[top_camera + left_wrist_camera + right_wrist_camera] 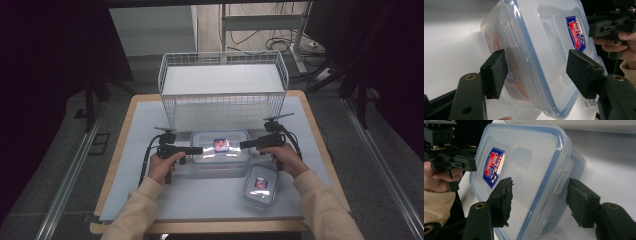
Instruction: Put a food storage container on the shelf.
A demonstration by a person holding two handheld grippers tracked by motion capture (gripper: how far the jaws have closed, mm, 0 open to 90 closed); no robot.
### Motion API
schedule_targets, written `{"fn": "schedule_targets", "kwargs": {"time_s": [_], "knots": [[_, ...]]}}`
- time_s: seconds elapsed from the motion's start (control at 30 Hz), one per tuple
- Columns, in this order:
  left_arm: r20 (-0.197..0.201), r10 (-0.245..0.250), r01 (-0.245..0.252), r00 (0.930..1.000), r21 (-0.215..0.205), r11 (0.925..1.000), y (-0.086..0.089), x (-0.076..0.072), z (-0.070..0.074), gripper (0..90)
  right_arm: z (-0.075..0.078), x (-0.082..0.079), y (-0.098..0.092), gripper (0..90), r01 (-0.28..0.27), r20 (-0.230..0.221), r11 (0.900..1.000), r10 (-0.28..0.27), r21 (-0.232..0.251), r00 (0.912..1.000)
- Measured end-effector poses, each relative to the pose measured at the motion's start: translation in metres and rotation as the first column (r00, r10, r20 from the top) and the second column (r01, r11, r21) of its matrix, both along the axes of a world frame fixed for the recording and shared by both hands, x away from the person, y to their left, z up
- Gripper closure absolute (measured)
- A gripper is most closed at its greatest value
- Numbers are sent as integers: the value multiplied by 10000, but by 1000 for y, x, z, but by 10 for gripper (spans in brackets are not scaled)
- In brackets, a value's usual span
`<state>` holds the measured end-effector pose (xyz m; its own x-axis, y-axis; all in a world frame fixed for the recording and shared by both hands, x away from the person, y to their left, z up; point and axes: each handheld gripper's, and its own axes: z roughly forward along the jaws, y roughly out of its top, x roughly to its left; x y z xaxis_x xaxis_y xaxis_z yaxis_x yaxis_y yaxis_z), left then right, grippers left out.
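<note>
2 grippers, left gripper [196,150] and right gripper [246,144], bracket my large container [220,152]; jaws apart, pads straddling its end latches. Next: clamp evenly, then lift.

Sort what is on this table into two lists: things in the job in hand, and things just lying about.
In the job:
- large lidded container
- left gripper, at its left end
- right gripper, at its right end

Lying about:
- small lidded container
- white wire basket

The left gripper [197,149] and right gripper [245,144] are held level at centre frame, tips pointed inward, jaws parted.
</note>
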<state>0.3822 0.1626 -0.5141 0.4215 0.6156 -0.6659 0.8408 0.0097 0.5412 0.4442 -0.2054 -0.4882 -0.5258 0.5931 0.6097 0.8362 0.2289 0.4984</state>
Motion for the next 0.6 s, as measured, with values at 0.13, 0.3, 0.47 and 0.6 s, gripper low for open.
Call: {"fn": "schedule_targets", "kwargs": {"time_s": [0.13, 0.3, 0.47, 0.6], "knots": [[34, 56, -56, 10000, 0, 10000, 0, -1, 1, 363, 2, -2, 0, 417, 81, 25, 10000, -81, 3, 10000], [158, 49, -49, 9999, -41, 10000, 3, -3, 3, 388, 3, -3, -2, 446, 179, 59, 9997, -180, 154, 9998], [338, 202, -203, 9992, 39, 9998, 4, -6, 6, 414, 5, -5, -2, 468, 241, 253, 9992, -249, 325, 9994], [488, 277, -284, 9984, 129, 9995, 3, -8, 9, 431, 6, -5, -3, 489, 277, 320, 9985, -293, 471, 9991]]}}
